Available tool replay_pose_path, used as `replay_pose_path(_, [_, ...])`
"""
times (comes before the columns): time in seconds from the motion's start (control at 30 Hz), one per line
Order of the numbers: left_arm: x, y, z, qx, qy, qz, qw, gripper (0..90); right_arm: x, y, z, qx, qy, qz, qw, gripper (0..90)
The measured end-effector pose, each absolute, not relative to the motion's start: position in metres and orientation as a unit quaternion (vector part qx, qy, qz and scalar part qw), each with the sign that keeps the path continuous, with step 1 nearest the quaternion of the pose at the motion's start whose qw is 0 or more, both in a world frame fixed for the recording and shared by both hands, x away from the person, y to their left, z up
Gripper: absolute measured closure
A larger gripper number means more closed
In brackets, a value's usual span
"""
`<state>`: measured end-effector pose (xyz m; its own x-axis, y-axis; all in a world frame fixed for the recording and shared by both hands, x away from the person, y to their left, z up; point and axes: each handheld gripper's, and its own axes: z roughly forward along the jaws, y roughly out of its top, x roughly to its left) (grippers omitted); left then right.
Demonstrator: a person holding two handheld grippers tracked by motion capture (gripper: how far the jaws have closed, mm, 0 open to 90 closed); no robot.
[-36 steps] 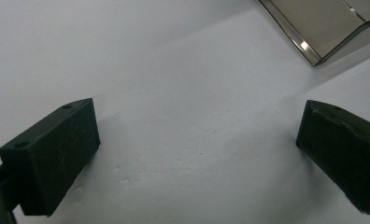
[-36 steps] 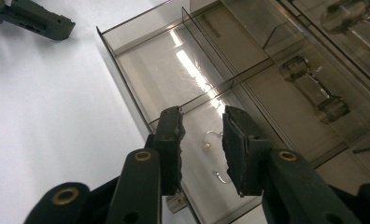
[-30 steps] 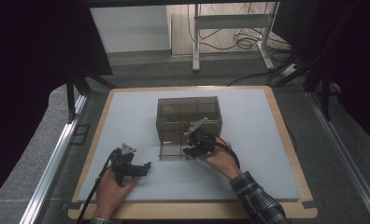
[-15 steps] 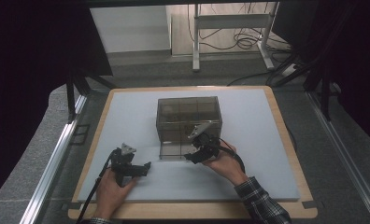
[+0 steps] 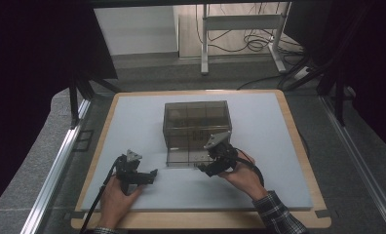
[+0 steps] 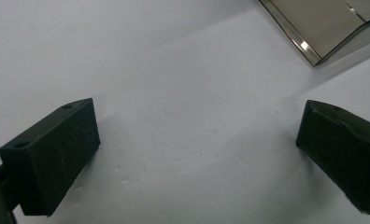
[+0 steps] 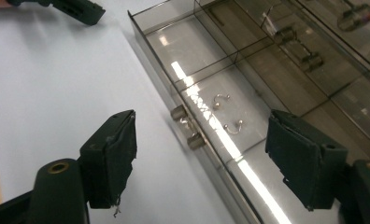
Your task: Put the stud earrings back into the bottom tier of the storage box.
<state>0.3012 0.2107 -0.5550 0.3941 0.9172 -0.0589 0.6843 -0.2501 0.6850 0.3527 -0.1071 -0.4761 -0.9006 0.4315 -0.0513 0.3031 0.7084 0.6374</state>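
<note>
At about 7 o'clock on the desk [image 5: 132,122], the left tool [image 5: 149,174] rests low on the white surface in the person's left hand [image 5: 115,197], jaws spread wide with nothing between them; in the left gripper view only bare desk lies between them, with a corner of the drawer at 1 o'clock.

At the centre stands the smoky clear drawer cabinet [image 5: 196,122]. Its bottom drawer [image 5: 186,157] is pulled out toward the person, at 6 o'clock from the cabinet. In the right gripper view the drawer [image 7: 206,60] is split by thin walls into compartments; the one behind the metal handle [image 7: 187,126] holds two small curved metal pieces [image 7: 226,112], perhaps hooks or rings, too small to tell. The other compartments look empty. The upper levels hold some small items, blurred through the tinted plastic.

At about 5 o'clock, the right tool [image 5: 204,168] sits at the drawer's front right corner, jaws released and wide apart, holding nothing. Its own view looks along the drawer front with the handle between the jaws but farther on.

The step in hand looks like working this drawer by its handle. Next move, as I judge it: bring the right tool forward until the jaws straddle the handle, clench squarely, then move straight along the drawer's run so the light cabinet does not slide.
</note>
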Motion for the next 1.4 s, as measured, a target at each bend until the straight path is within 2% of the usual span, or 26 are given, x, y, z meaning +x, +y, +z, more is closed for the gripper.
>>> replay_pose_path(0.77, [0.301,0.211,-0.555,0.772,0.519,0.179,0.321,0.0,0.328,-0.15,-0.49,0.223,0.912,0.323,0.122,17.8])
replay_pose_path(1.03, [0.301,0.211,-0.555,0.772,0.519,0.18,0.321,0.0,0.319,-0.169,-0.506,0.225,0.909,0.329,0.124,10.4])
replay_pose_path(1.4, [0.301,0.211,-0.555,0.769,0.52,0.18,0.324,0.0,0.314,-0.191,-0.525,0.243,0.9,0.336,0.136,4.7])
